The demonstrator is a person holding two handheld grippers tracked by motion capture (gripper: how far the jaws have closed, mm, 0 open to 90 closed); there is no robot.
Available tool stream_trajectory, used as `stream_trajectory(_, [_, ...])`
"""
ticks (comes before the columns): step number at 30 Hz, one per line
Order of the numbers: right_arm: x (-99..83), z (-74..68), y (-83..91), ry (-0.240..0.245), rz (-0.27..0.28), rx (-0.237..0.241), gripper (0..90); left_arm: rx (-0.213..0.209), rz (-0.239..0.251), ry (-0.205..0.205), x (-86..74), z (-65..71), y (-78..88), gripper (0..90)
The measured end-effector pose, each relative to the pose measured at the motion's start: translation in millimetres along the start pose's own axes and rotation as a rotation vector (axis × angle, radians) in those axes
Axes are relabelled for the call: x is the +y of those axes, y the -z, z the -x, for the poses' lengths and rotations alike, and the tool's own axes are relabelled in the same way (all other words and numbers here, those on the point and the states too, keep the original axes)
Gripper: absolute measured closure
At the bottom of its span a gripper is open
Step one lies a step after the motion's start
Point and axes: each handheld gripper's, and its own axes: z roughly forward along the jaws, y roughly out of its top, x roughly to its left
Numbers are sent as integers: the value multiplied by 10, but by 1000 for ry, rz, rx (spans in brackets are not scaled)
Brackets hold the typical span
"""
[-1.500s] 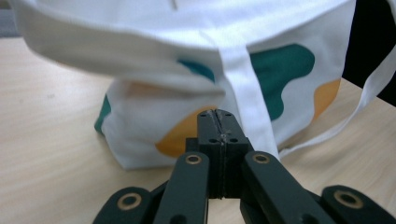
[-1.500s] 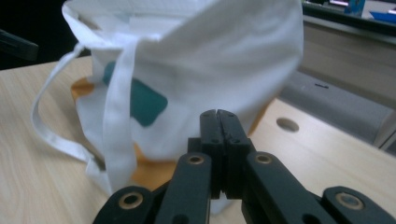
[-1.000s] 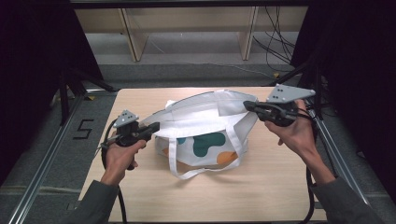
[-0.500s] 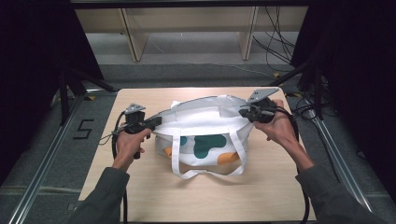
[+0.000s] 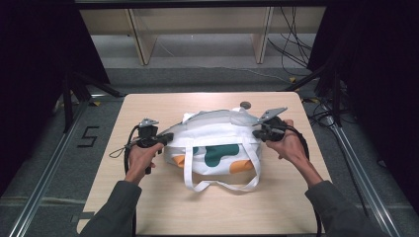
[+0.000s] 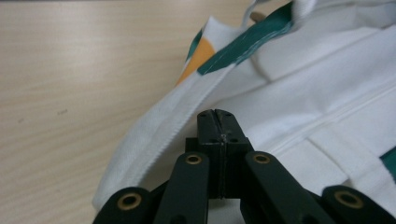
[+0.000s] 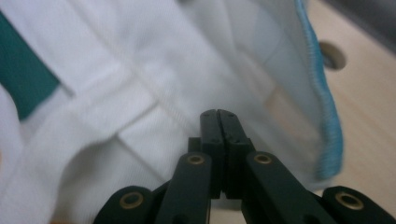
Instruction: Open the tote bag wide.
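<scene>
A white tote bag with green and orange patches lies near the middle of the wooden table, its two white strap handles draped forward toward the person and looping onto the tabletop. The bag's top edge is stretched sideways between the two grippers, with a pale, blue-stitched lining showing at its right end; what is inside the bag cannot be made out. The left gripper sits at the bag's left end, and in the left gripper view its jaws are pressed together with the white fabric lying against and behind the tips, though a pinched fold cannot be told for sure. The right gripper sits at the bag's right end, and in the right gripper view its jaws are likewise pressed together against white cloth. A small round hole in the tabletop lies just behind the bag. Compared with a second ago, both hands have come down: the bag then hung tilted and lifted between the grippers, and now it rests lower and flatter, with its handles spread on the table.
</scene>
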Motion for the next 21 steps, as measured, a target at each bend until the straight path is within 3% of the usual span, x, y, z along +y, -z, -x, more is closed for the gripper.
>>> stream_trajectory(2, [181, -4, 50, 9, 63, 3, 891, -9, 8, -20, 132, 65, 4, 892])
stream_trajectory(3, [181, -4, 50, 9, 63, 3, 891, -9, 8, -20, 132, 65, 4, 892])
stream_trajectory(4, [315, -48, -1, 19, 94, 14, 884, -21, 6, -27, 182, 108, -14, 891])
stream_trajectory(6, [403, -77, -80, 25, 94, 23, 884, -43, 3, -30, 239, 170, -65, 886])
stream_trajectory(9, [497, -100, -225, 25, 48, 48, 891, -70, -24, -46, 300, 246, -181, 883])
stream_trajectory(13, [472, -117, -326, 38, -4, 104, 900, -73, -61, -37, 348, 222, -330, 892])
stream_trajectory(14, [453, -130, -317, 34, -20, 133, 900, -59, -78, -16, 365, 170, -416, 893])
stream_trajectory(15, [433, -134, -304, 38, -24, 157, 900, -59, -78, -16, 365, 170, -416, 894])
stream_trajectory(16, [416, -135, -283, 52, -25, 202, 900, -31, -100, -20, 385, 116, -481, 894])
stream_trajectory(18, [372, -199, -203, 36, -60, 257, 900, -27, -97, 1, 390, 98, -509, 894])
stream_trajectory(19, [333, -240, -178, 63, -52, 274, 900, -26, -92, 34, 383, 55, -563, 895])
stream_trajectory(21, [307, -269, -161, 77, -54, 290, 900, -21, -102, 37, 373, 43, -593, 895])
